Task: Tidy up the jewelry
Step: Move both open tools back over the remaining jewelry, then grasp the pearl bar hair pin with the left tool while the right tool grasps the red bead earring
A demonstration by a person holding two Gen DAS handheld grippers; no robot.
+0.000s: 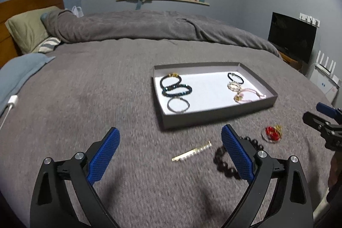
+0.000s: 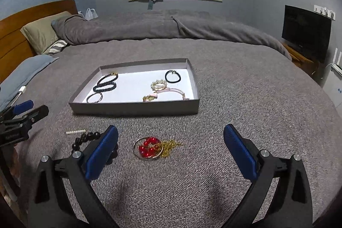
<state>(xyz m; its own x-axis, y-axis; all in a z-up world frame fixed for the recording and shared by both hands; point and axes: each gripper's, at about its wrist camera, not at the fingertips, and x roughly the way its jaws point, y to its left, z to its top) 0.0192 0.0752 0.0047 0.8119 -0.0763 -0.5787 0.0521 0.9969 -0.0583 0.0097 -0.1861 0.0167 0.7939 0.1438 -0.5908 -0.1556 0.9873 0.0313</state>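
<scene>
Left tool [image 1: 168,153] spread wide over gold bar clip [image 1: 191,151], right tool [image 2: 171,150] likewise agape above red bangle [image 2: 148,147], gold chain [image 2: 171,145] plain only there.

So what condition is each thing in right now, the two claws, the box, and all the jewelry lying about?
Left gripper: open, holding nothing.
Right gripper: open, holding nothing.
Grey box: lidless, flat on the bed.
Silver bangle: in the box, left side.
Pink bracelet: in the box, right side.
Dark beaded bracelet: loose on the blanket.
Gold bar clip: loose on the blanket.
Red-beaded ring with gold chain: loose on the blanket.
</scene>
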